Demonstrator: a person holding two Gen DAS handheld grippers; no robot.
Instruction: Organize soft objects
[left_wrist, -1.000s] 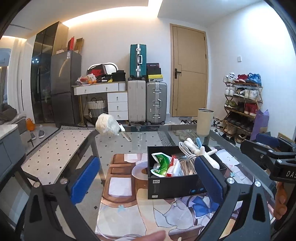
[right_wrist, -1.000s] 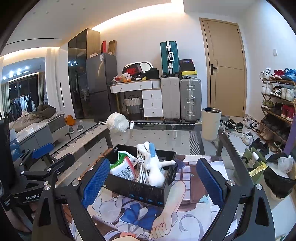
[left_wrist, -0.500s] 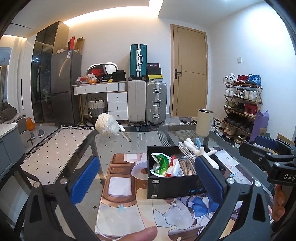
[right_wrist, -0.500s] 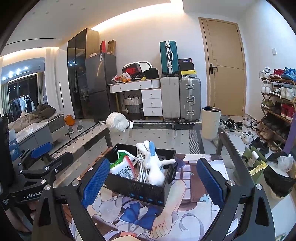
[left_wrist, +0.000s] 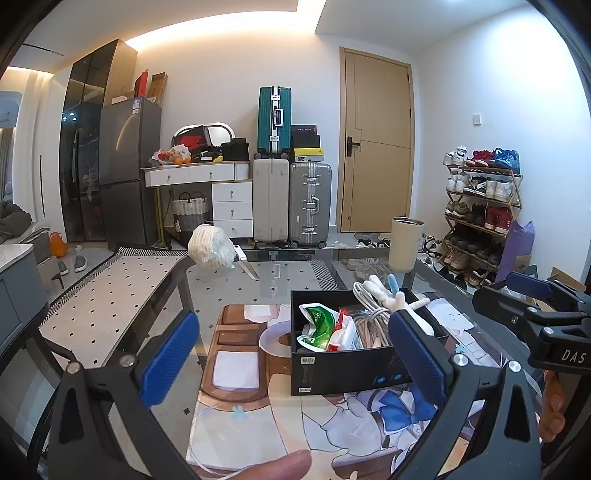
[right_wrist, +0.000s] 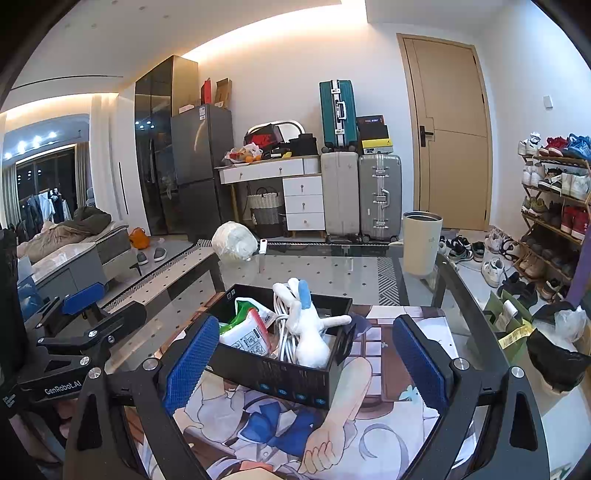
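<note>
a glass table is seen with a printed mat laid over its near part, and bare glass is left open beyond the mat up to the far edge, where a white bundle is set at the far left and a cream cylinder at the far right corner; the table's right edge is bordered closely by a shoe rack and loose shoes on the floor. one black box is placed on the mat, and inside it one white plush toy with a blue ear, one coil of white cable and two soft packets, one green and one red and white, are counted. the left gripper is held with its blue pads wide apart and nothing between them, the box lying just ahead and toward its right pad. the right gripper is likewise spread wide and empty, with the box directly ahead between the lines of its pads, the plush toy leaning at the box's near right end. each gripper is seen at the side in the other's view
</note>
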